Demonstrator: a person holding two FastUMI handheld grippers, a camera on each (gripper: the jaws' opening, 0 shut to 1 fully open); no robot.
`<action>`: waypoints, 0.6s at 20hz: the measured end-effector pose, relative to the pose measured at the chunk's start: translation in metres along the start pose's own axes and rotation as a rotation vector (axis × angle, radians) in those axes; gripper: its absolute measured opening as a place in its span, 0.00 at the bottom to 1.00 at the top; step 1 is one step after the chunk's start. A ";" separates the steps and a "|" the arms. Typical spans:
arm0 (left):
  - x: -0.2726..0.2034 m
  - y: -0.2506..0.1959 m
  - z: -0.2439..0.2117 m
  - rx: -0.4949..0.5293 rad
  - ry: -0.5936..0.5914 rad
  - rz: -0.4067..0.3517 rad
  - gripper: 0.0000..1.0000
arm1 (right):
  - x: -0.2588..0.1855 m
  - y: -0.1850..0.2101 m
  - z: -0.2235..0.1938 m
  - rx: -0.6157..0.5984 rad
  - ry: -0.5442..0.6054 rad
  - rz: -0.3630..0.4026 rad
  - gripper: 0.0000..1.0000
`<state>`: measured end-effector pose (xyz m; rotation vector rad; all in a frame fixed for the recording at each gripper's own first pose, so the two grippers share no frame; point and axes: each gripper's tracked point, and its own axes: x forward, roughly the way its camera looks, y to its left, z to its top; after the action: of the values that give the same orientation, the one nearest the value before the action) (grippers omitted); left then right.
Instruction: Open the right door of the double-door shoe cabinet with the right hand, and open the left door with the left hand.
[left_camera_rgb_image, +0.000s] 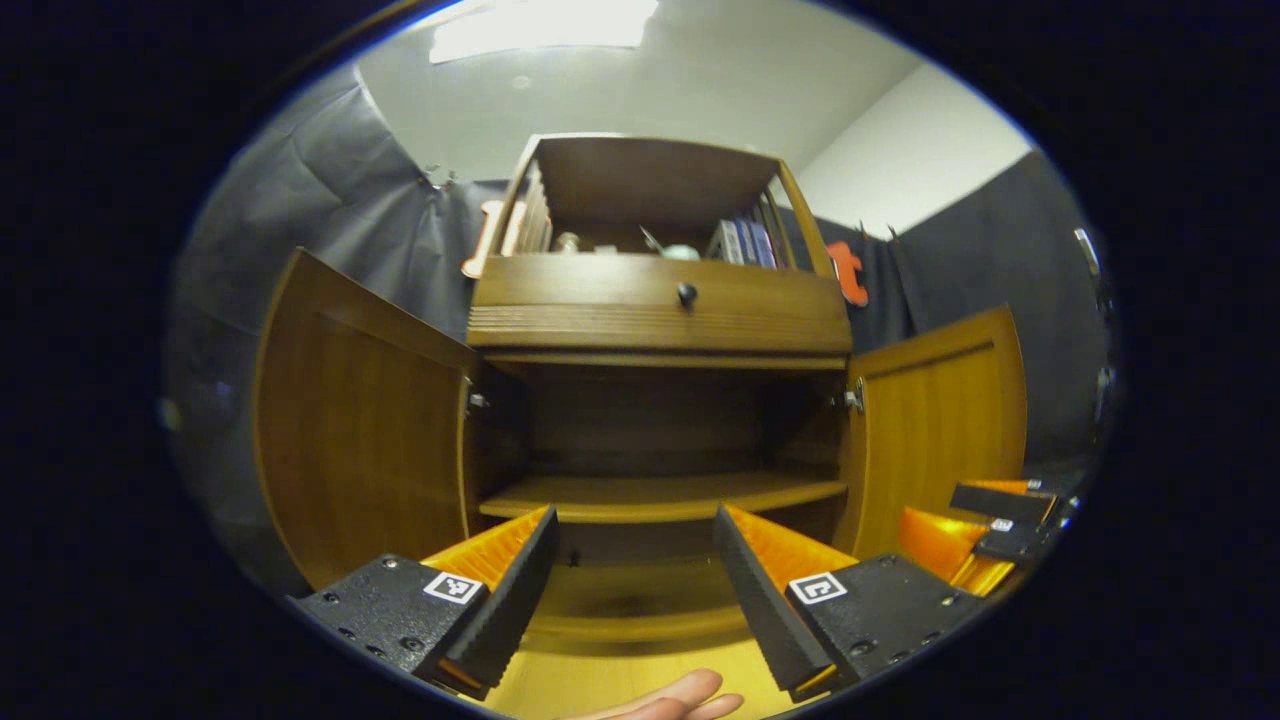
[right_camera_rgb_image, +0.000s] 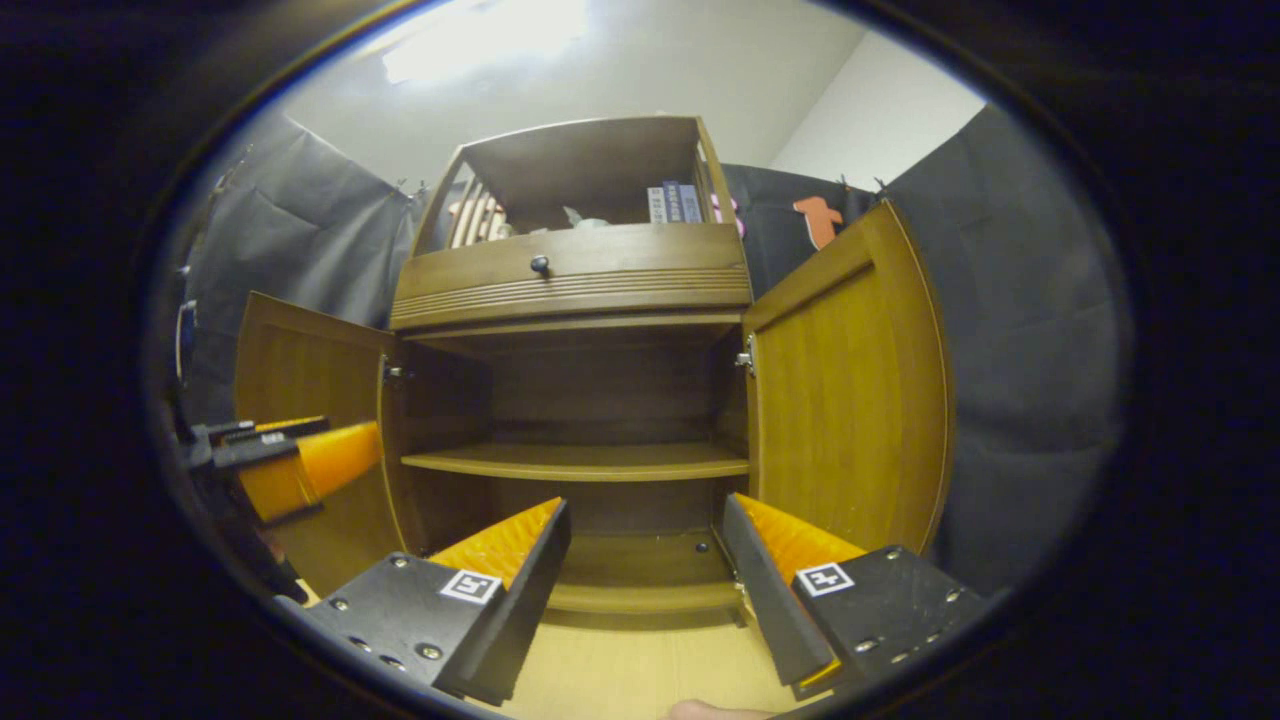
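The wooden shoe cabinet (left_camera_rgb_image: 660, 320) (right_camera_rgb_image: 575, 280) stands straight ahead with both doors swung wide. Its left door (left_camera_rgb_image: 350, 430) (right_camera_rgb_image: 305, 375) hangs out to the left, its right door (left_camera_rgb_image: 945, 420) (right_camera_rgb_image: 850, 390) to the right. An inner shelf (left_camera_rgb_image: 660, 495) (right_camera_rgb_image: 580, 460) is bare. My left gripper (left_camera_rgb_image: 632, 580) is open in front of the cabinet's bottom, holding nothing. My right gripper (right_camera_rgb_image: 645, 580) is open too, also holding nothing. The left gripper view has the right gripper (left_camera_rgb_image: 1000, 530) low at the right; the right gripper view has the left gripper (right_camera_rgb_image: 290, 460) at the left.
A drawer with a dark knob (left_camera_rgb_image: 686, 293) (right_camera_rgb_image: 540, 264) sits above the doors. The open top shelf holds books (left_camera_rgb_image: 745, 243) (right_camera_rgb_image: 672, 203) and small items. Dark cloth walls flank the cabinet. A light wooden floor (left_camera_rgb_image: 620, 680) lies below. A person's fingers (left_camera_rgb_image: 670, 700) show at the bottom edge.
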<state>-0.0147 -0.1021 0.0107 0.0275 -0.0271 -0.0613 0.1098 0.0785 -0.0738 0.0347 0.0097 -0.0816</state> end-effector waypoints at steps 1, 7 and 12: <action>0.007 -0.002 -0.003 -0.005 0.019 -0.001 0.94 | 0.003 0.001 -0.005 -0.011 0.007 -0.027 0.92; 0.007 0.012 -0.039 -0.033 0.125 0.073 0.97 | 0.013 0.036 -0.041 -0.030 0.079 0.023 0.92; -0.001 0.012 -0.038 -0.036 0.131 0.061 0.98 | 0.008 0.045 -0.027 -0.020 0.046 0.049 0.87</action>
<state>-0.0143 -0.0889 -0.0268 -0.0056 0.1043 0.0010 0.1208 0.1241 -0.0990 0.0165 0.0559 -0.0313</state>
